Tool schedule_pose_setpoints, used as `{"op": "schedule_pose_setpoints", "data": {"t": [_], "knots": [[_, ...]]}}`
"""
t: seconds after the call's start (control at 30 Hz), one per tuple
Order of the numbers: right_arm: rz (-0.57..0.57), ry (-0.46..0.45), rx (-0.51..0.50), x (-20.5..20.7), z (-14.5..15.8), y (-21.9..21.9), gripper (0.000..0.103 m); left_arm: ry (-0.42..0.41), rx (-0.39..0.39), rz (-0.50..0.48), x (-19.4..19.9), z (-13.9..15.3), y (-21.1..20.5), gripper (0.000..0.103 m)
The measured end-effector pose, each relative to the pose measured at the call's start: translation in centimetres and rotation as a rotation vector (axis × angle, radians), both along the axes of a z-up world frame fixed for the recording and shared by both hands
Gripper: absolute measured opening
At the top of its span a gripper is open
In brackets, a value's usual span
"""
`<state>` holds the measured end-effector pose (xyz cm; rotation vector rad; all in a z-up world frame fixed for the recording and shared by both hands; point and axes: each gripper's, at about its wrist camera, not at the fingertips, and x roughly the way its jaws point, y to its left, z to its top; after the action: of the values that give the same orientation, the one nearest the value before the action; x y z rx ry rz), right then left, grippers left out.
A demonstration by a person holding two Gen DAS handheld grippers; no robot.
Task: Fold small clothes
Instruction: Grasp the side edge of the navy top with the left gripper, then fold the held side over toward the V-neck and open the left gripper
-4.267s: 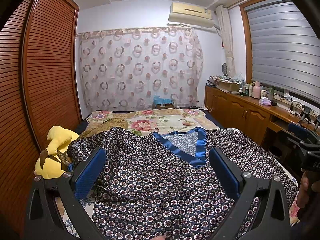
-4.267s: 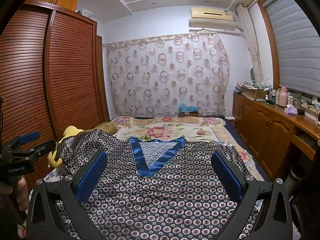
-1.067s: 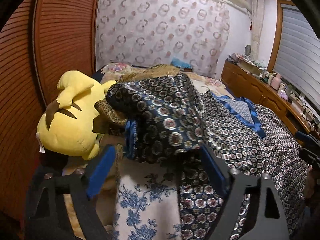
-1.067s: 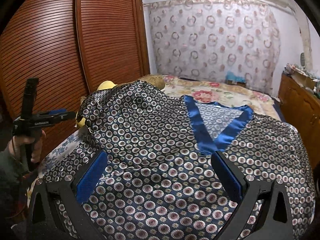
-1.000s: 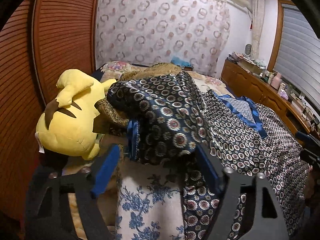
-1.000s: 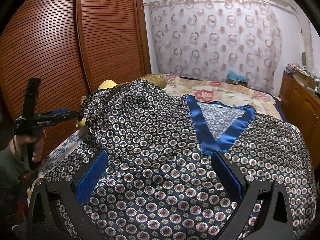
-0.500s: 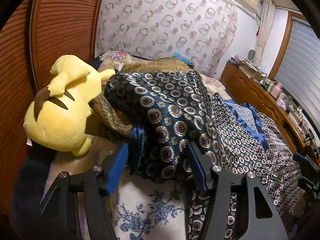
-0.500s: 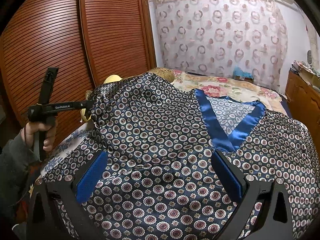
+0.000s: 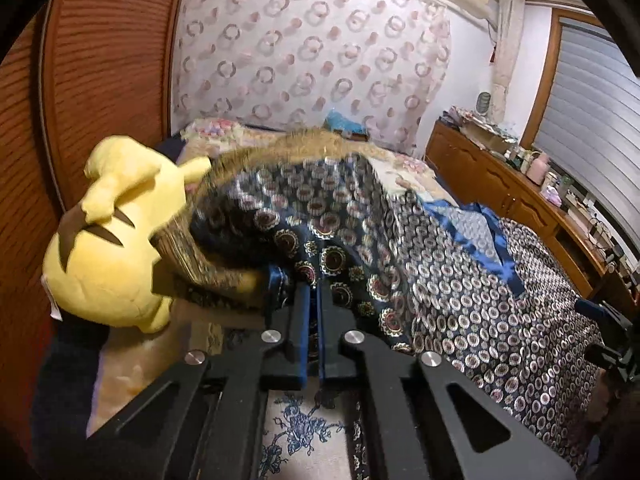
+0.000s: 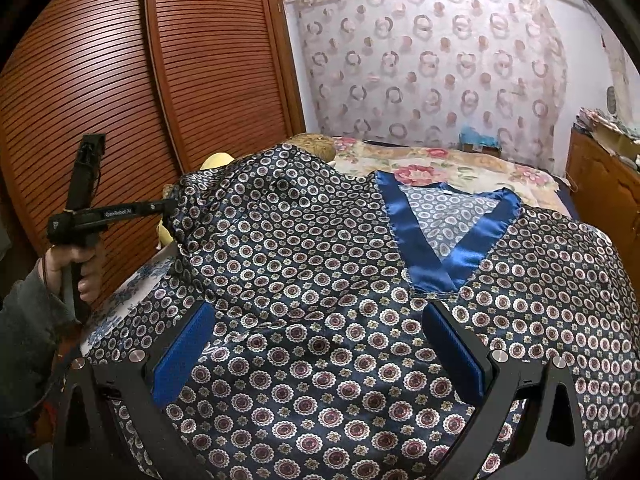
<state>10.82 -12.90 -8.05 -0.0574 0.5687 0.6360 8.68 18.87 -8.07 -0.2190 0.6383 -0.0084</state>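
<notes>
A dark blue satin top with a circle pattern and a blue V-neck band lies spread on the bed. In the left wrist view my left gripper is shut on the blue-trimmed edge of its left sleeve. The right wrist view shows the left gripper pinching that sleeve at the garment's left side. My right gripper is open and hovers over the lower middle of the top, with nothing between its blue pads.
A yellow plush toy and a brown fringed cushion lie against the sleeve at the left. A slatted wooden wardrobe stands left of the bed. A wooden cabinet runs along the right. The floral bedspread lies beyond the top.
My left gripper has moved in onto the sleeve edge and closed from wide open to shut on it. The right gripper has stayed open over the top.
</notes>
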Motion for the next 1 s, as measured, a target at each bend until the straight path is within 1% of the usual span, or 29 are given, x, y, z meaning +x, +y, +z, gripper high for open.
{"op": "schedule_pose_setpoints", "data": {"t": [0.07,0.13,0.2,0.33,0.53,0.6,0.67,0.73,0.77,0.8,0.83,0.87,0.9,0.93,0.97,1.0], "knots": [[-0.007,0.0,0.004,0.0,-0.1,-0.4,0.103,-0.031,0.025,0.012,-0.4,1.1,-0.3,0.003],[-0.017,-0.001,0.008,0.0,-0.1,-0.8,0.103,-0.058,0.032,0.004,-0.6,2.3,-0.8,0.003],[-0.027,0.001,0.012,0.0,-0.2,-1.1,0.103,-0.076,0.044,-0.013,-0.5,3.4,-1.4,0.003],[-0.052,0.002,0.028,0.2,0.0,-2.1,0.103,-0.091,0.06,-0.07,1.2,5.0,-3.5,0.003],[-0.091,0.002,0.044,0.5,0.1,-3.8,0.103,-0.066,0.074,-0.173,4.4,5.2,-7.8,0.003],[-0.103,0.004,0.047,0.3,-0.1,-4.3,0.103,-0.056,0.069,-0.189,4.7,5.0,-8.7,0.002],[-0.107,0.007,0.049,0.4,-0.2,-4.6,0.103,-0.058,0.087,-0.176,4.4,5.2,-9.2,0.003],[-0.111,0.006,0.047,0.3,-0.4,-4.8,0.103,-0.049,0.103,-0.134,4.0,5.5,-8.9,0.003],[-0.111,0.007,0.046,0.3,-0.4,-4.8,0.103,-0.038,0.108,-0.112,3.8,5.8,-8.5,0.013],[-0.111,0.009,0.048,0.3,-0.5,-4.7,0.103,-0.038,0.11,-0.096,3.3,6.1,-7.9,0.028],[-0.109,0.01,0.052,0.3,-0.4,-4.7,0.103,-0.047,0.113,-0.083,2.9,6.3,-7.4,0.037],[-0.108,0.012,0.054,0.4,-0.4,-4.5,0.103,-0.06,0.122,-0.065,2.4,6.7,-6.8,0.048],[-0.105,0.013,0.055,0.5,-0.5,-4.4,0.103,-0.064,0.133,-0.05,2.0,7.0,-6.1,0.054],[-0.099,0.015,0.055,0.6,-0.3,-4.5,0.103,-0.06,0.14,-0.033,1.7,7.2,-5.3,0.058],[-0.095,0.015,0.054,0.6,-0.3,-4.3,0.103,-0.052,0.142,-0.015,1.5,7.3,-4.5,0.067],[-0.091,0.015,0.051,0.6,-0.3,-4.0,0.103,-0.039,0.142,0.001,1.4,7.2,-3.6,0.069]]}}
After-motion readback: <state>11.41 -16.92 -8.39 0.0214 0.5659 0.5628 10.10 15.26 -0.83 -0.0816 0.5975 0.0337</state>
